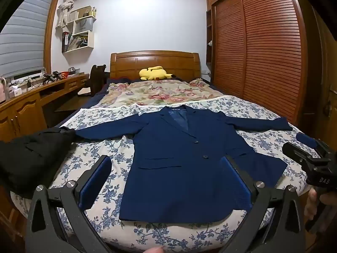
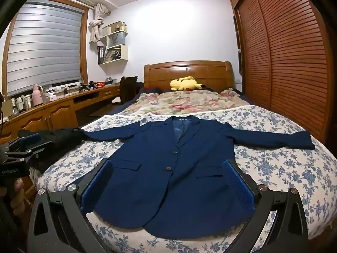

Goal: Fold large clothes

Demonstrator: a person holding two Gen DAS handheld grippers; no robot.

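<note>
A navy blue blazer [image 1: 174,158] lies flat and face up on the bed, collar toward the headboard, both sleeves spread out sideways. It also shows in the right wrist view [image 2: 168,168]. My left gripper [image 1: 166,170] is open and empty, held above the blazer's lower hem. My right gripper [image 2: 168,175] is open and empty, also above the lower hem, a little to the right. The right gripper shows at the right edge of the left wrist view [image 1: 311,147], and the left gripper at the left edge of the right wrist view [image 2: 25,145].
The bed has a blue floral sheet [image 1: 101,154] and a flowered quilt [image 1: 160,92] farther back. A black garment [image 1: 31,154] lies at the bed's left edge, touching the left sleeve. A yellow plush [image 1: 154,72] sits by the headboard. A wooden desk [image 1: 31,103] stands left, a slatted wardrobe [image 1: 263,52] right.
</note>
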